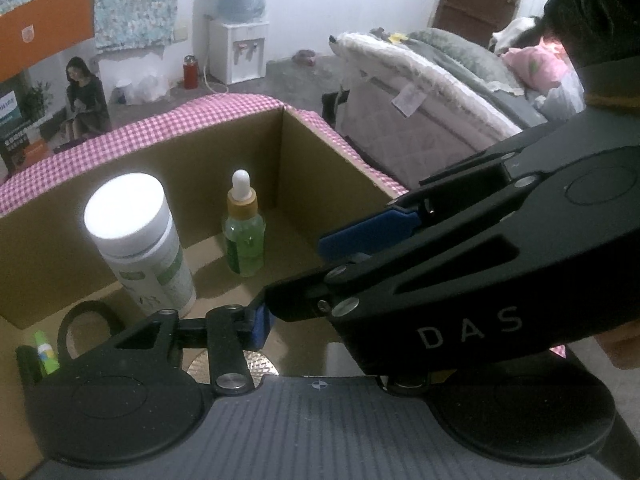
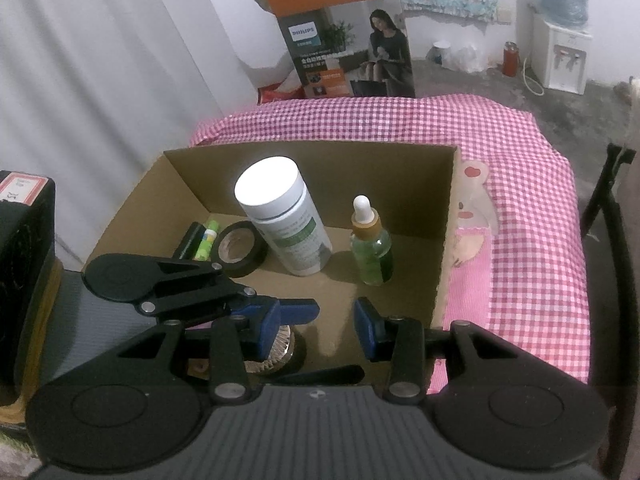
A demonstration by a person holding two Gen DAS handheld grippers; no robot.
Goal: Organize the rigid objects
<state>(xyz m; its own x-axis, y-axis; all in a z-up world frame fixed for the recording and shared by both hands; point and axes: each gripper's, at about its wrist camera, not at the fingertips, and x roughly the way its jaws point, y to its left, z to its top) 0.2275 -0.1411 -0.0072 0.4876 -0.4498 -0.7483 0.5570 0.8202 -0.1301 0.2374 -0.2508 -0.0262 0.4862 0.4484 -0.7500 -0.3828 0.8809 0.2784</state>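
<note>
An open cardboard box (image 2: 312, 176) stands on a pink checked cloth. Upright inside are a white-capped bottle (image 2: 280, 216) (image 1: 136, 240) and a green dropper bottle (image 2: 370, 244) (image 1: 243, 236). A black tape roll (image 2: 240, 248) and a green stick (image 2: 206, 240) lie at the left. A gold-lidded jar (image 1: 262, 365) (image 2: 280, 344) sits on the box floor near the front. Both grippers reach into the box above the jar. My right gripper (image 2: 318, 328) is open, with bare cardboard between its pads. My left gripper (image 1: 316, 328) is crossed by the right gripper (image 1: 298, 274), which hides one pad; the gap that shows is empty.
The pink checked cloth (image 2: 520, 200) extends to the right of the box. A black case (image 2: 24, 260) stands close on the left, and a dark chair frame (image 2: 608, 240) on the right. A printed carton (image 2: 348, 48), a water dispenser (image 2: 560, 52) and a bed (image 1: 420, 92) lie beyond.
</note>
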